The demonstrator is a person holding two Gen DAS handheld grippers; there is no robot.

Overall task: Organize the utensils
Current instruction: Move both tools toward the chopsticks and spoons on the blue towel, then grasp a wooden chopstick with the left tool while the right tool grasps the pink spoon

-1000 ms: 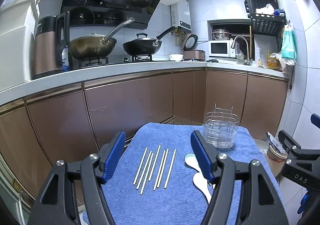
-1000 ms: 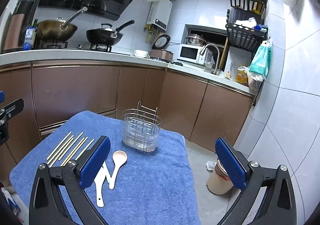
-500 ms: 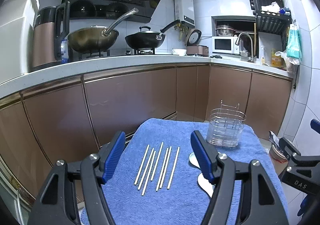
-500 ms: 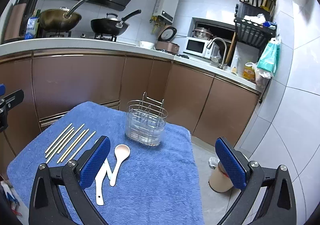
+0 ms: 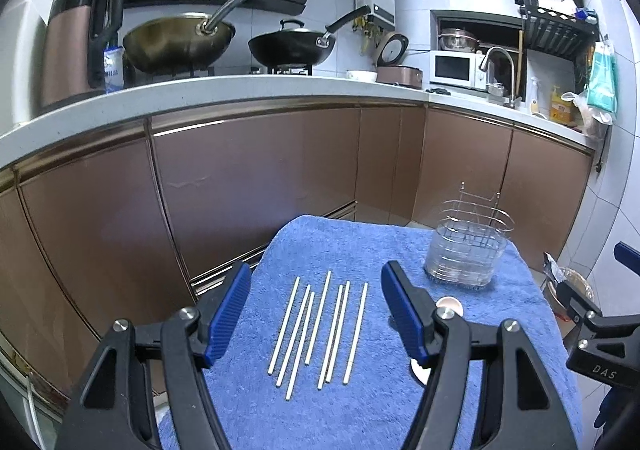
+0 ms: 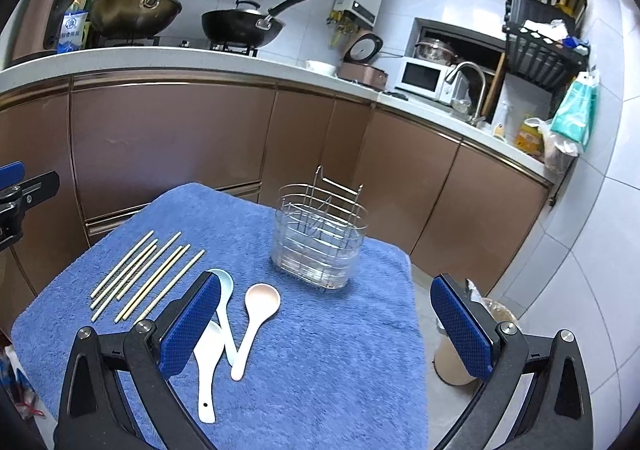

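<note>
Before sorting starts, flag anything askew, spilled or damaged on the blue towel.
Nothing spilled or broken. The chopsticks lie roughly parallel but unevenly staggered. The three spoons overlap, their handles crossing. The wire utensil holder stands upright and holds no utensils. Both grippers, left and right, are open.

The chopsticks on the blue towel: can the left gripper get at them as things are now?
Probably yes. The left gripper is open and the chopsticks lie loose and flat right ahead of it on the towel, nothing on top of them; the spoons lie off to the side.
</note>
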